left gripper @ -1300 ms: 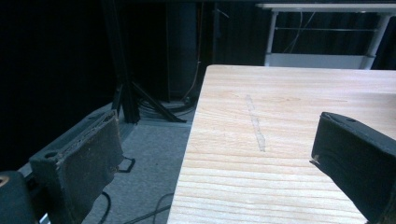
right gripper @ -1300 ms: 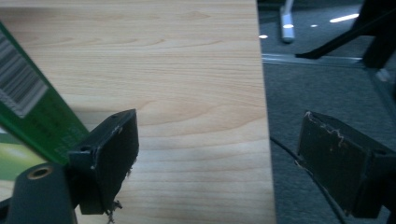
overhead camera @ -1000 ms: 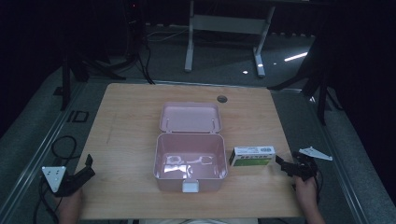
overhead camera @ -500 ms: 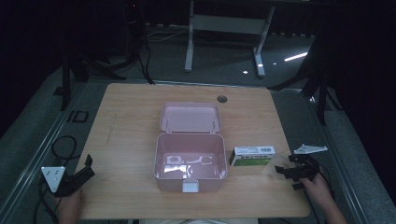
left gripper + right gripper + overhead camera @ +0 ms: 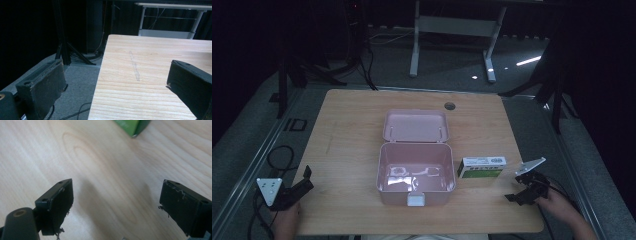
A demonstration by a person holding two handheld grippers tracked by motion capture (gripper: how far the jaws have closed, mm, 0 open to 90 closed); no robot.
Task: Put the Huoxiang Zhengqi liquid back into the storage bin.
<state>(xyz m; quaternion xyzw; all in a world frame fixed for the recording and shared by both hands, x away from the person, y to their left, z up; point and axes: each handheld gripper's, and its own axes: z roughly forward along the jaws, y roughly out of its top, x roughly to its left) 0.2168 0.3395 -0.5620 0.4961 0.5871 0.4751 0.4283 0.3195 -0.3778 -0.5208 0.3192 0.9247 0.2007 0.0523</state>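
A pink box (image 5: 416, 172) stands open in the middle of the wooden table (image 5: 352, 130), its lid (image 5: 415, 126) laid back flat behind it. Just right of the box lies a small green and white carton (image 5: 481, 167), whose corner (image 5: 130, 126) shows at the top of the right gripper view. My right gripper (image 5: 518, 192) is open, tilted down over bare wood right of and nearer than the carton. At the table's front left corner my left gripper (image 5: 304, 181) is open and holds nothing; it straddles the table's left edge.
A round cable hole (image 5: 450, 106) sits near the table's far edge. A white desk frame (image 5: 452, 30) and dark stands are on the floor beyond. Cables (image 5: 277, 155) lie on the grey floor to the left. A faint scratch (image 5: 133, 66) marks the wood.
My right gripper has shifted right and toward the front edge and tilted downward. The left gripper, the box and the carton have stayed put.
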